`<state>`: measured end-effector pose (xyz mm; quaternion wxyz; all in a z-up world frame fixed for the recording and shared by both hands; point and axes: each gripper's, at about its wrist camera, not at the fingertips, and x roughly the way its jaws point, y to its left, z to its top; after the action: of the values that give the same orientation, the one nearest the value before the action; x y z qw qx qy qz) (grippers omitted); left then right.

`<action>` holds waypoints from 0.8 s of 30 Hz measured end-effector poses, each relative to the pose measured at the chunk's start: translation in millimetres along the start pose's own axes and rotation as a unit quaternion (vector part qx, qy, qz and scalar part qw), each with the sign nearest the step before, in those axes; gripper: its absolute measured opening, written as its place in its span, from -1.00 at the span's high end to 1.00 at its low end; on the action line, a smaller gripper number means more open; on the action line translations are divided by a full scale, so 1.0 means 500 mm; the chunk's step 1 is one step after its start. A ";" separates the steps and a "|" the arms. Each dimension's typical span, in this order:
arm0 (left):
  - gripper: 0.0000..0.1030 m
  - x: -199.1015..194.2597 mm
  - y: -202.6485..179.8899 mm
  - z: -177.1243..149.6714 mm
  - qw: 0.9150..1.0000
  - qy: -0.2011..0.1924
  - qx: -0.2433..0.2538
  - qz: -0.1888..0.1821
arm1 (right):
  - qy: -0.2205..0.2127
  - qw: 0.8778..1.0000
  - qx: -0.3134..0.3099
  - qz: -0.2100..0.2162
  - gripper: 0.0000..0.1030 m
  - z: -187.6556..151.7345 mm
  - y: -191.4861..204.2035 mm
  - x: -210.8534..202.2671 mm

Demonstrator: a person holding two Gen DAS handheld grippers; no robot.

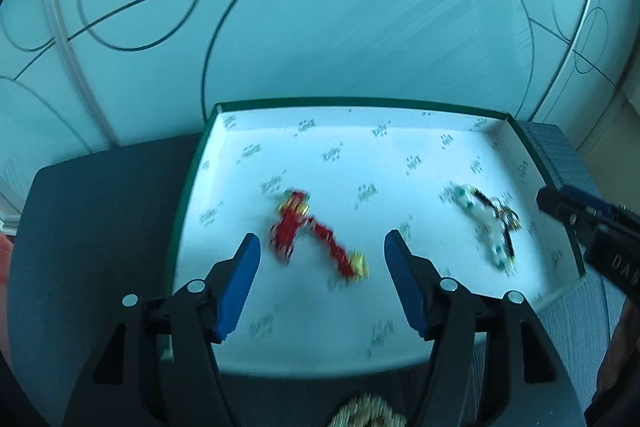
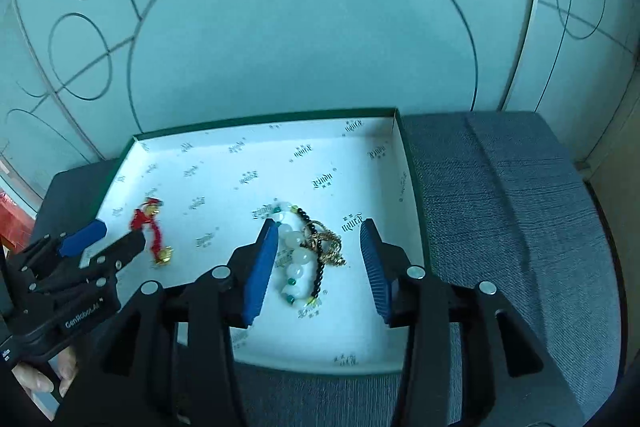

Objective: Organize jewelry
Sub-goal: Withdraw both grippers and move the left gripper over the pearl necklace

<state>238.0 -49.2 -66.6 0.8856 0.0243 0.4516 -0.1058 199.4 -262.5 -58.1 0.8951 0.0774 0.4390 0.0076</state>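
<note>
A shallow box (image 1: 360, 103) with a green rim and white printed lining lies on grey fabric. A red cord bracelet (image 1: 308, 231) with gold charms rests on its floor, blurred, between and just beyond the spread jaws of my left gripper (image 1: 323, 238), untouched by the blue pads. In the right wrist view, a white and green bead bracelet (image 2: 298, 255), a black bead strand (image 2: 320, 275) and a gold chain (image 2: 328, 243) lie tangled on the box (image 2: 264, 119) floor between the jaws of my right gripper (image 2: 320, 225), which is open and clear of them. The left gripper (image 2: 116, 233) hovers by the red bracelet (image 2: 150, 223).
A grey fabric seat (image 2: 500, 207) carries the box and stretches to its right. Behind stands a frosted glass wall (image 2: 300, 27) with dark circle lines. A gold-coloured piece (image 1: 368, 415) lies under the left gripper at the front edge. A hand (image 2: 40, 379) holds the left gripper.
</note>
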 end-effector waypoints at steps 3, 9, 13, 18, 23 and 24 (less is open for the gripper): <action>-0.25 -0.025 0.001 -0.029 1.000 0.014 -0.005 -0.003 | -0.004 1.000 -0.008 0.004 0.16 -0.018 0.011 -0.035; -0.30 -0.066 -0.005 -0.104 0.999 0.033 -0.004 -0.007 | 0.002 1.000 -0.015 0.013 0.15 -0.075 0.023 -0.093; -0.39 -0.072 -0.003 -0.145 0.998 0.048 -0.023 -0.014 | 0.010 1.000 -0.003 0.021 0.15 -0.130 0.013 -0.131; -0.39 -0.073 -0.010 -0.177 0.998 0.058 -0.035 -0.016 | 0.024 1.000 0.004 0.020 0.14 -0.194 0.003 -0.151; -0.40 -0.068 -0.014 -0.188 0.998 0.057 -0.038 -0.007 | 0.041 0.999 0.004 0.019 0.15 -0.228 0.003 -0.143; -0.39 -0.067 -0.015 -0.190 0.998 0.058 -0.039 -0.008 | 0.044 0.999 0.002 0.019 0.15 -0.232 0.005 -0.140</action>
<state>141.9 -37.7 -95.7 0.8574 -0.0078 0.5061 -0.0931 65.3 -250.6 -72.5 0.8747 0.0874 0.4761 0.0267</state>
